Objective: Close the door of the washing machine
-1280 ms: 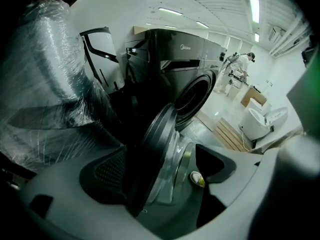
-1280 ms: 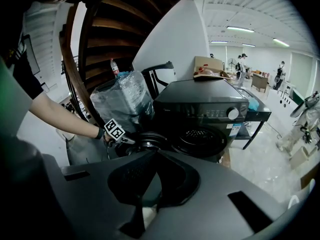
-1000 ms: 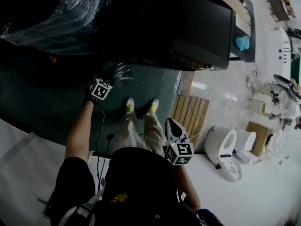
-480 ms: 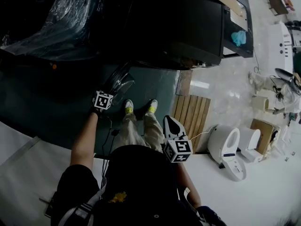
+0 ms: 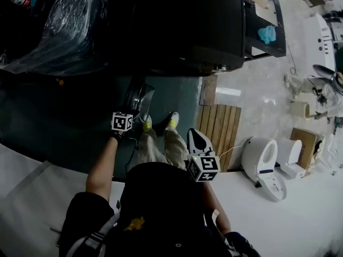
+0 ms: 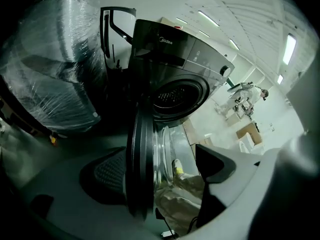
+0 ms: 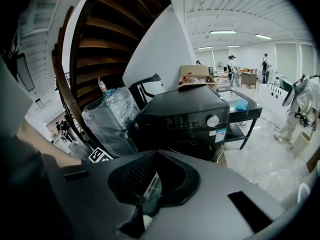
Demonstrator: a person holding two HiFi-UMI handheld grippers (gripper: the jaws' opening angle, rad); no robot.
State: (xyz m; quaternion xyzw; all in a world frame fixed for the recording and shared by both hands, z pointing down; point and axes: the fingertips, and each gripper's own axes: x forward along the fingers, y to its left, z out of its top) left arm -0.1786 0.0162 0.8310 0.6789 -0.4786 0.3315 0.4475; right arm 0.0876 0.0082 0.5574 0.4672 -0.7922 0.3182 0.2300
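The black front-loading washing machine [image 5: 193,31] stands ahead with its round glass door [image 5: 138,96] swung out toward me. In the left gripper view the door [image 6: 140,169] shows edge-on, with the dark drum opening [image 6: 177,96] behind it. My left gripper [image 6: 160,159] is open and straddles the door's rim, whose outer face lies close to the left pad [image 6: 107,176]. In the head view this gripper [image 5: 131,111] is at the door's near edge. My right gripper [image 5: 194,135] hangs by my right leg, shut and empty. Its fingertips [image 7: 156,156] meet below the machine [image 7: 185,114].
A plastic-wrapped bulky item [image 5: 64,25] stands left of the machine. A dark table with a blue cloth [image 5: 265,33] is on its right. A wooden slat mat [image 5: 217,130] and white toilet parts [image 5: 262,165] lie on the floor at right. My shoes [image 5: 171,121] are beside the door.
The left gripper and the door's edge have come closer to my feet, and the door now shows more edge-on. The right gripper has stayed by my leg.
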